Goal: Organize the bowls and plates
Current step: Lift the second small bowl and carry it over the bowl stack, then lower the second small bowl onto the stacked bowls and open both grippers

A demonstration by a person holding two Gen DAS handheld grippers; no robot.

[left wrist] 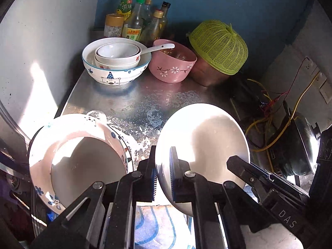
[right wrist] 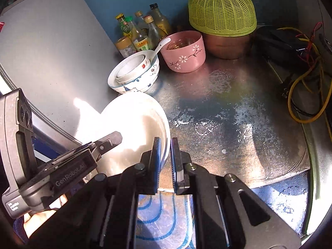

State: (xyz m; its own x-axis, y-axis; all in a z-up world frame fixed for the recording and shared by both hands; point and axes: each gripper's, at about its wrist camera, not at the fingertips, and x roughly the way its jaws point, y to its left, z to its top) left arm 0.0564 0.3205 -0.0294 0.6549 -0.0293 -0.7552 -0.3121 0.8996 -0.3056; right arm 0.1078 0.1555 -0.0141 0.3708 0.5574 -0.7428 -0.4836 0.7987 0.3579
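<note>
One plain white plate (left wrist: 207, 137) (right wrist: 134, 120) is held tilted above the metal counter (left wrist: 145, 103) by both grippers. My left gripper (left wrist: 164, 166) is shut on its near-left rim, and it shows in the right wrist view as a grey body with a finger (right wrist: 112, 139) over the plate. My right gripper (right wrist: 166, 157) is shut on the opposite rim, its finger (left wrist: 234, 161) lying on the plate's right edge. A blue-flowered deep plate (left wrist: 72, 155) leans at the lower left with another plate behind it. At the back stand a bear-patterned bowl (left wrist: 117, 70) (right wrist: 134, 83) holding two small bowls, and a pink bowl (left wrist: 172, 66) (right wrist: 184, 56) with a spoon.
A green mesh cover (left wrist: 220, 45) (right wrist: 222, 8) sits over a metal bowl at the back right. Several bottles (left wrist: 137, 18) (right wrist: 141, 31) fill the back corner. Yellow and red wires (left wrist: 269, 124) (right wrist: 307, 83) and a dark pot (left wrist: 300, 145) lie off the counter's right edge. A grey wall panel (right wrist: 51, 51) rises at left.
</note>
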